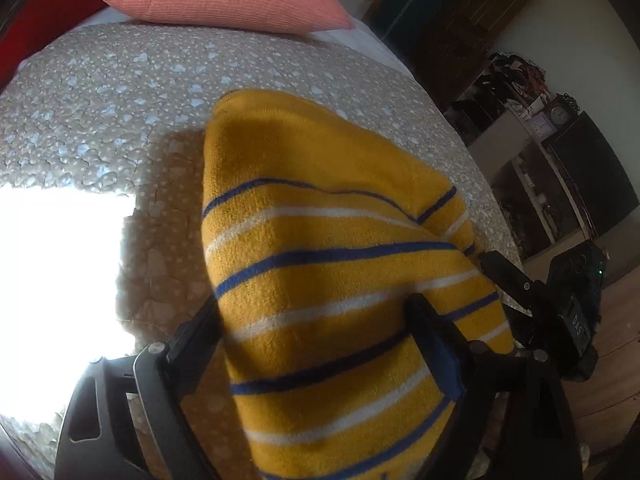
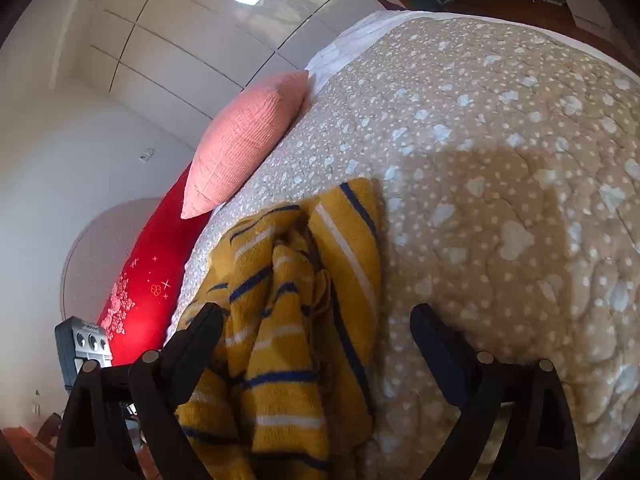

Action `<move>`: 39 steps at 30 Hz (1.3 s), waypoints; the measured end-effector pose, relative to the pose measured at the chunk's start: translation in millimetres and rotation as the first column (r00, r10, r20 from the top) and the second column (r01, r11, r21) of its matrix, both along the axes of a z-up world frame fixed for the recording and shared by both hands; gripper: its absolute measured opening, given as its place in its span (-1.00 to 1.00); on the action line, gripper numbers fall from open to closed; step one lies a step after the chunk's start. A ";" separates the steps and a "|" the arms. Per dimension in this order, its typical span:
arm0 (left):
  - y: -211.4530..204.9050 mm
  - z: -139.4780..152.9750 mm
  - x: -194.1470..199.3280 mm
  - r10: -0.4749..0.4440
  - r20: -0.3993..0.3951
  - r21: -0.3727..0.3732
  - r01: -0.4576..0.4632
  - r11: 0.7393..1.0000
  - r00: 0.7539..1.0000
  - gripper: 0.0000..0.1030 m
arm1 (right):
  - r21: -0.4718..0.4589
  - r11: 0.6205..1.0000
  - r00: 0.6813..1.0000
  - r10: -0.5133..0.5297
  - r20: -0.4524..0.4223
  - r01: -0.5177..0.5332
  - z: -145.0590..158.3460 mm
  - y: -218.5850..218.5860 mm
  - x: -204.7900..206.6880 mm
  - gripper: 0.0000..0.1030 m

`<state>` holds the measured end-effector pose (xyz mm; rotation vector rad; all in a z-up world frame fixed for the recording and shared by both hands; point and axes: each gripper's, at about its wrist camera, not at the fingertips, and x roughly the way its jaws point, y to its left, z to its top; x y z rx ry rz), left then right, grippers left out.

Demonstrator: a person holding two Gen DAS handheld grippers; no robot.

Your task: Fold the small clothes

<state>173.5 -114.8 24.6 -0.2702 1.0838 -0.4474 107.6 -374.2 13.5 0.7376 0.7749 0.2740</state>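
Yellow striped garment (image 1: 320, 280) drapes between both grippers' wide-apart jaws, bunched over the bed (image 2: 500, 160). Folding seems barely begun; next, left gripper (image 1: 316, 320) and right gripper (image 2: 316, 320) must pinch corners and spread it flat.

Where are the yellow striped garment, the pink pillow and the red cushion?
yellow striped garment (image 1: 320, 264): left wrist view, middle of its striped cloth.
pink pillow (image 2: 244, 140): right wrist view, centre of its face.
red cushion (image 2: 148, 276): right wrist view, its patterned middle.
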 end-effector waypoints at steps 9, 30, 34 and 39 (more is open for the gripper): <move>12.9 60.8 -38.8 -0.012 0.108 0.014 0.011 1.000 0.994 -0.28 | 0.110 0.973 0.978 0.193 0.084 -0.202 15.6 39.8 0.0 -0.01; 68.7 61.9 -194.8 0.197 0.175 0.252 -0.237 0.938 0.965 0.30 | -0.153 0.971 0.964 0.206 0.165 -0.181 63.3 97.9 -69.3 0.09; 61.7 60.2 -208.6 0.171 0.179 0.282 -0.217 0.935 0.969 0.32 | 0.012 0.975 0.973 0.220 0.071 -0.221 22.5 83.1 -50.8 0.10; 51.0 46.6 -217.8 0.169 0.140 0.299 -0.204 0.932 0.976 0.32 | 0.090 0.953 0.956 0.281 0.086 -0.289 6.7 88.2 -37.2 0.19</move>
